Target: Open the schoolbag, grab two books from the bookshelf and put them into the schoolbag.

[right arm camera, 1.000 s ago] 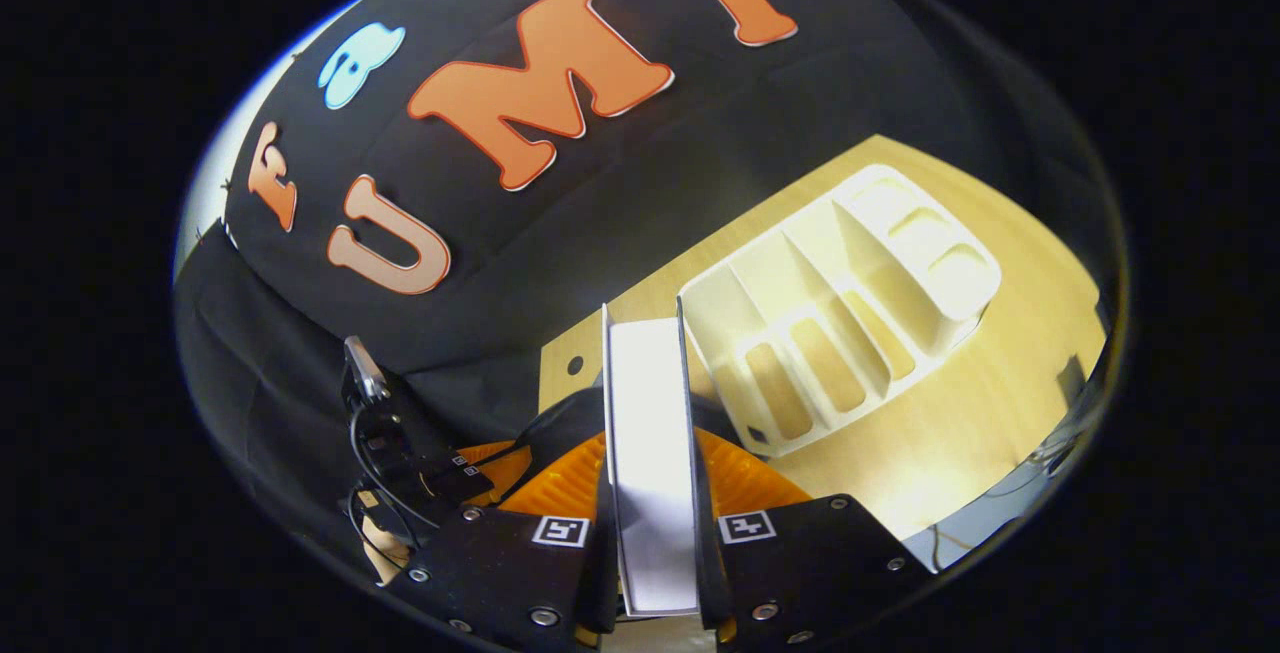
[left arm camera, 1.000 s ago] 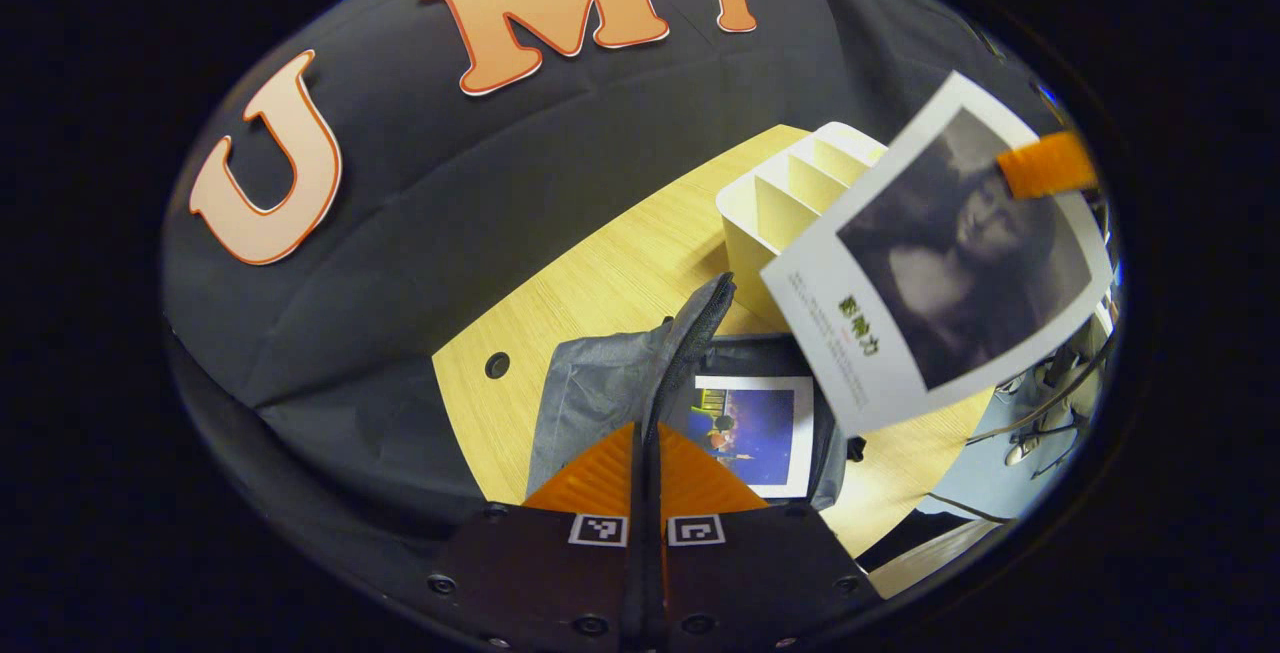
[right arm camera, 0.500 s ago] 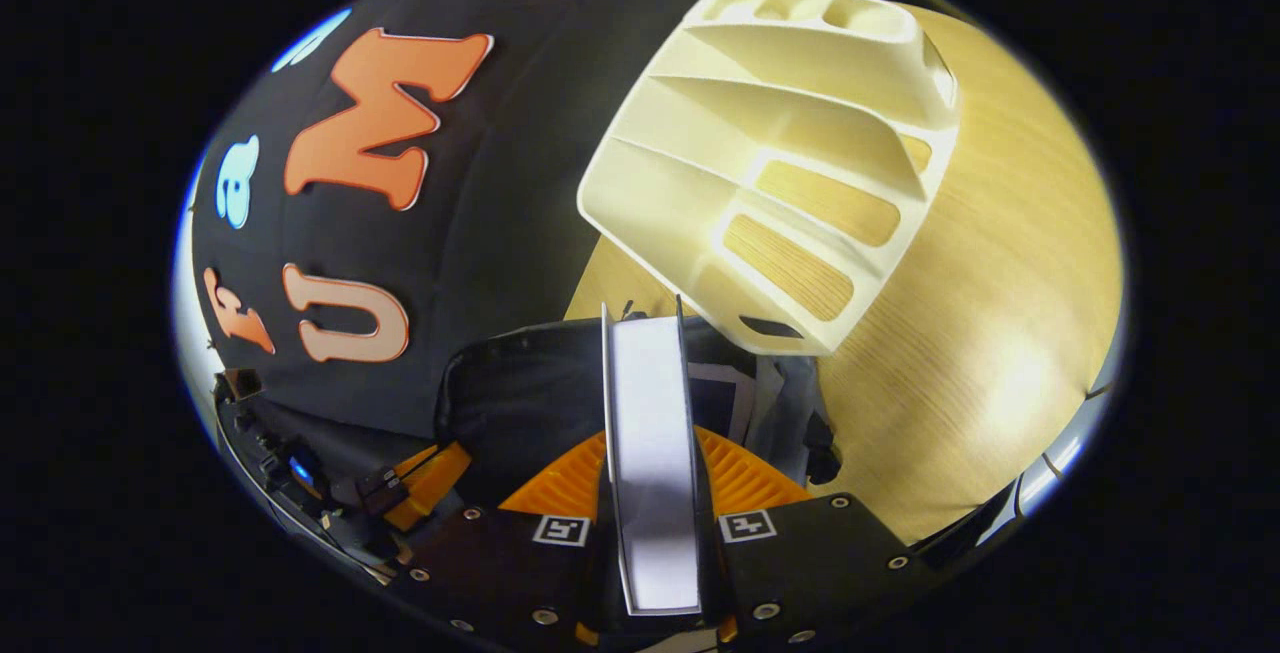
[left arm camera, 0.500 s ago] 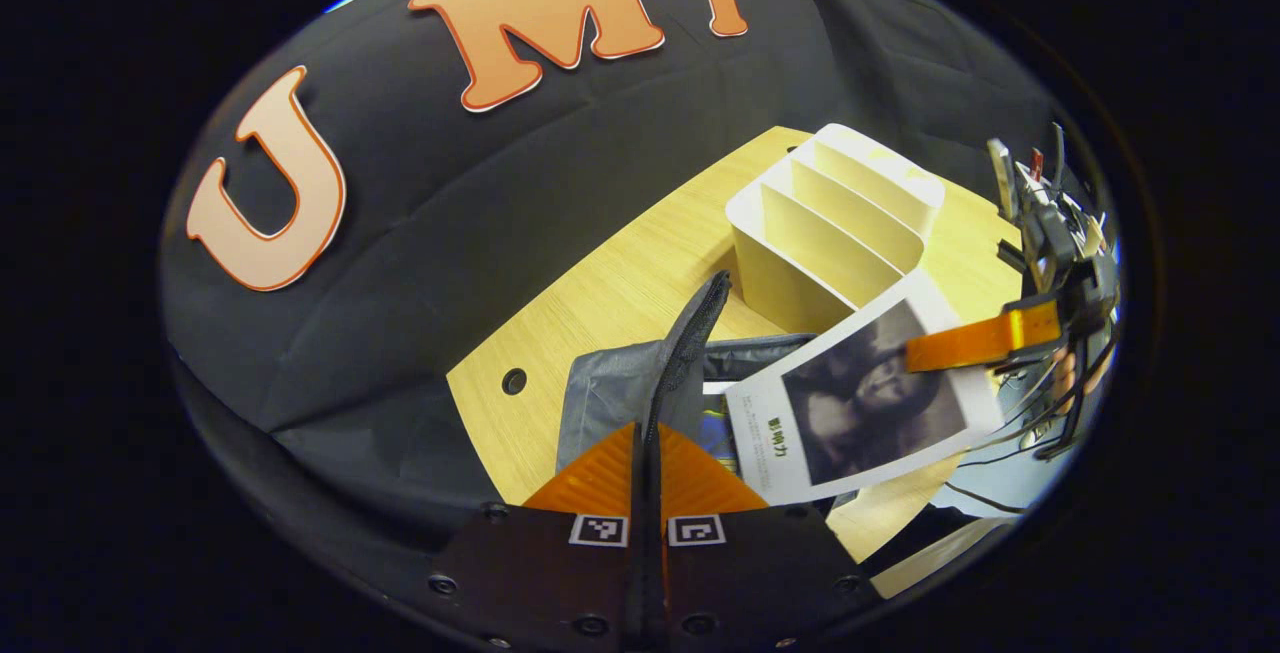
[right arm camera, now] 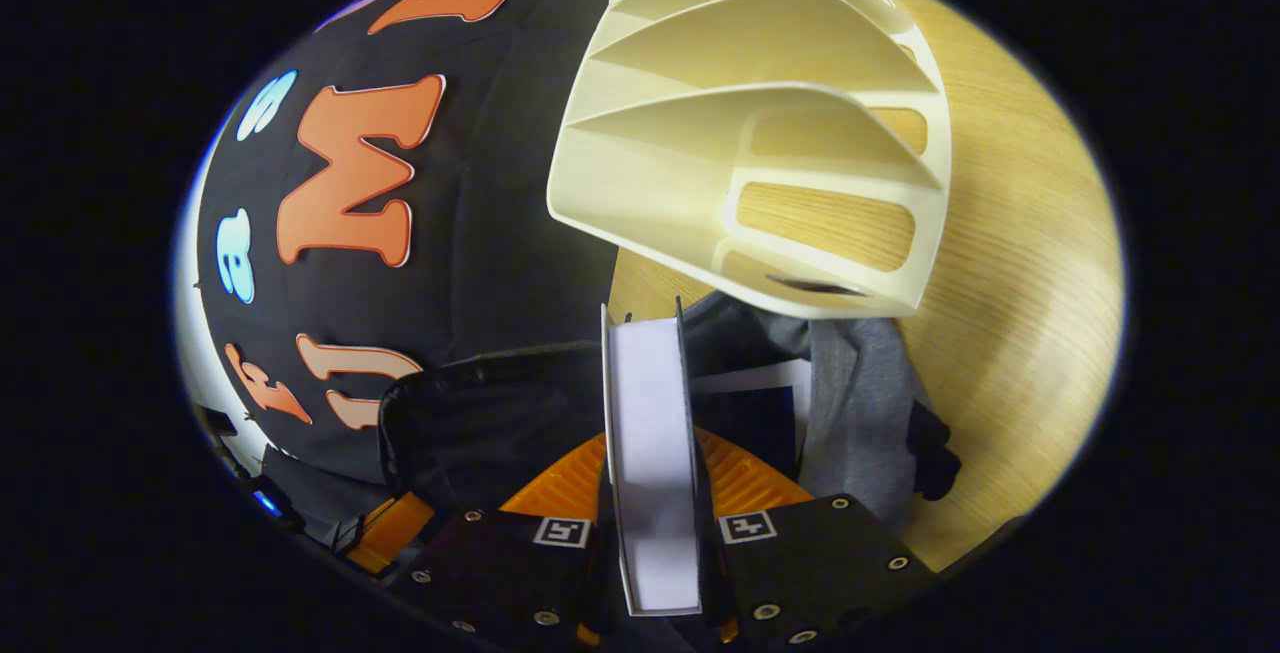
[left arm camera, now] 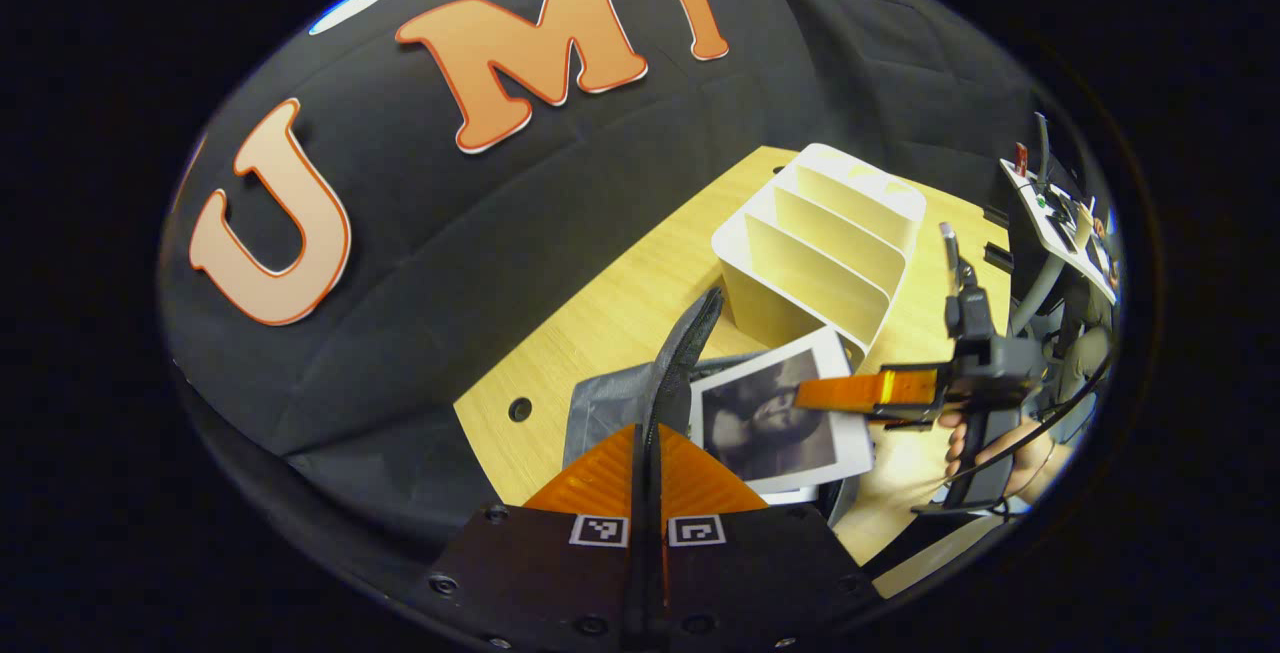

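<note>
The book (left arm camera: pixel 775 423) sits low centre-right in the left gripper view, over the open grey bag (left arm camera: pixel 610 403) on the bench (left arm camera: pixel 620 303). The right gripper (right arm camera: pixel 650 493) fingers clamp the book, edge-on at lower centre of its view. The left gripper (left arm camera: pixel 645 473) fingers are closed on the bag's raised flap (left arm camera: pixel 685 343). The white bookshelf (left arm camera: pixel 815 243) stands beyond, upper right.

One schoolbag (left arm camera: pixel 610 398), one bookshelf (left arm camera: pixel 815 248) and two claws show. There seem to be two books: one book (left arm camera: pixel 770 423) held, another inside (right arm camera: pixel 755 403).
</note>
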